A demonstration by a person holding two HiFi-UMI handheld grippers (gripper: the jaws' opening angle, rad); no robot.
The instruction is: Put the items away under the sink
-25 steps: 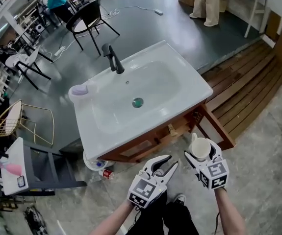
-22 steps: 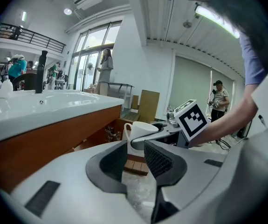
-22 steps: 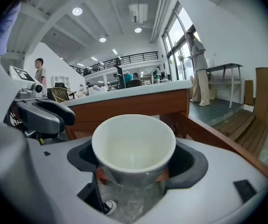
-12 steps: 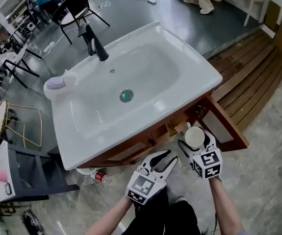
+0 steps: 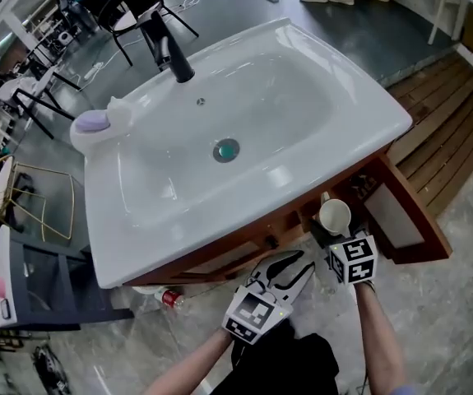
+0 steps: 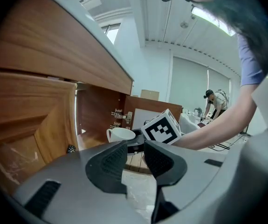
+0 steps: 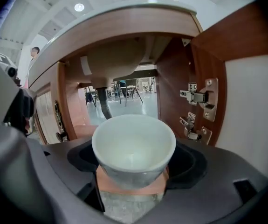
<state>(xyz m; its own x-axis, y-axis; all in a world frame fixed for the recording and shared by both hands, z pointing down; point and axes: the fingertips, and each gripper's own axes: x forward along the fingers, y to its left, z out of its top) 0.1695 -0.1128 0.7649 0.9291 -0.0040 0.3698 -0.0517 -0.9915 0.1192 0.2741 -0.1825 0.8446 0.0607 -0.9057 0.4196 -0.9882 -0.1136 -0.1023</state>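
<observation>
- White cup (image 5: 335, 217) at lower right of the head view, clamped between the right tool (image 5: 332, 230) jaws, at the open cabinet (image 7: 189, 64) below the sink (image 5: 150, 179)
- Left tool (image 5: 303, 264) at lower centre: jaws narrowly apart, empty

Each grey hand-held gripper (image 5: 300, 263) has black ribbed pads (image 6: 110, 163) and a black-and-white marker cube (image 5: 351, 259).

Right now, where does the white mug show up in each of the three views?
Head view: white mug, lower right, just below the sink's front edge.
Left gripper view: white mug, centre, left of the marker cube.
Right gripper view: white mug, centre, gripped between the fingers.
Shared landmark: the open cabinet door.
</observation>
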